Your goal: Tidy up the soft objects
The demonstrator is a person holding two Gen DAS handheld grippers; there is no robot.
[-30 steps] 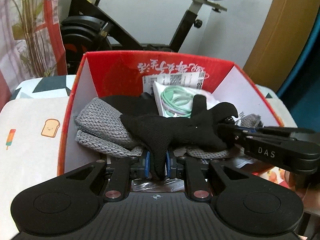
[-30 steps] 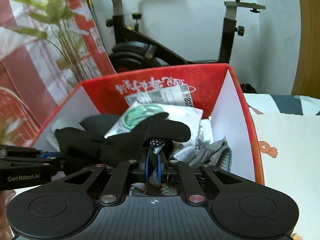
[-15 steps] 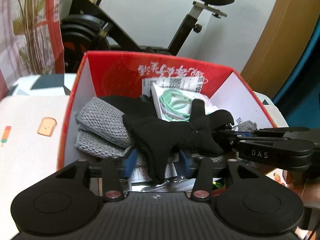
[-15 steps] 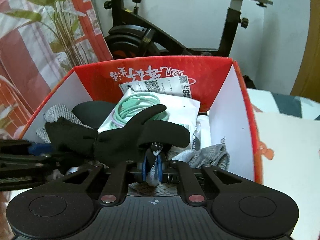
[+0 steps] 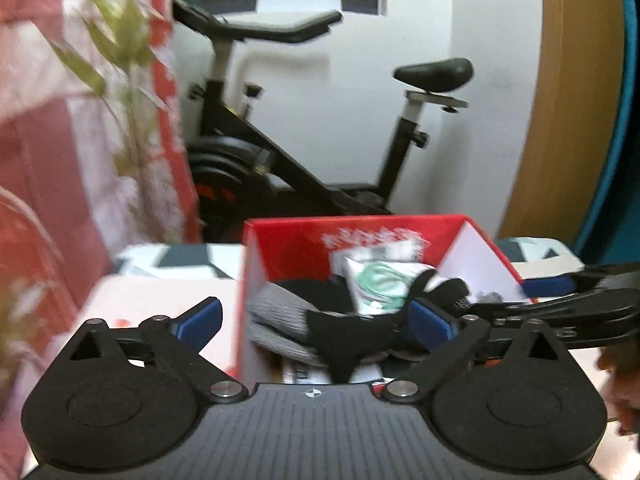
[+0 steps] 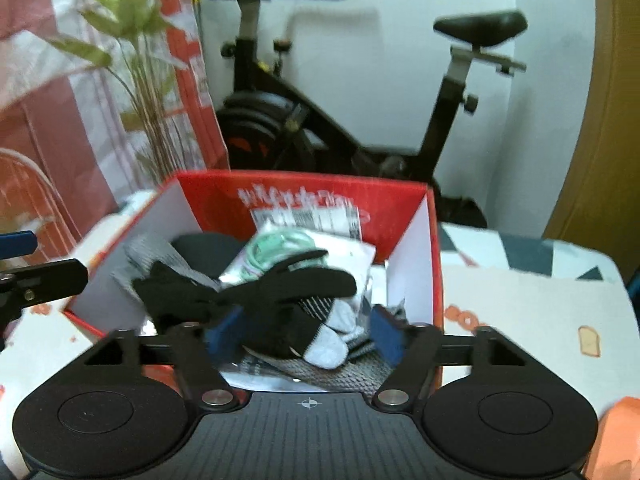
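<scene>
The left tongs (image 5: pixel 316 322) are standing wide apart with nothing between their blue pads, and the right tongs (image 6: pixel 306 334) are likewise spread wide and gripping nothing. Both are hovering at the near rim of the red box (image 6: pixel 304 196), which is sitting on the patterned worktop (image 6: pixel 532 304). The black glove (image 6: pixel 256 292) is lying inside the box on top of the pile, its fingers pointing toward 3 o'clock in the right wrist view. A grey knit cloth (image 5: pixel 280 312) is resting under it at 9 o'clock, and a clear packet with green cord (image 6: pixel 288 246) is leaning against the back wall at 12 o'clock. A grey-toed sock (image 6: pixel 328 340) is lying at the near edge. An exercise bike (image 6: pixel 360 128) is standing behind the box.
</scene>
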